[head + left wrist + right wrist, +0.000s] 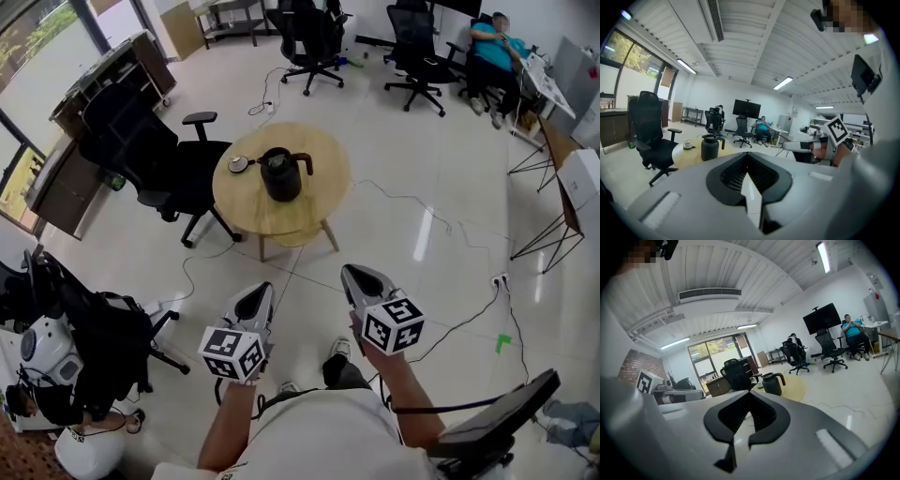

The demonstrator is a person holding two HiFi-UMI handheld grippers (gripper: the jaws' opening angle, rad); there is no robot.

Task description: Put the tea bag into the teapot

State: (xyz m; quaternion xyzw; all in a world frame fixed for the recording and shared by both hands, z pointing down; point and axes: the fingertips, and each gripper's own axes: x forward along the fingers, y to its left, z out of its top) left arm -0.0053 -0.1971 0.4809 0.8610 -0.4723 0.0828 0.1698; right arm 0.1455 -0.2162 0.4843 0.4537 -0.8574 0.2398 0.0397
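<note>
Teapot is sitting on the round desk, with a small dish just beside it (tea bag too small to make out). Left gripper and right gripper are hovering well apart from the desk, both clenched on nothing.
</note>
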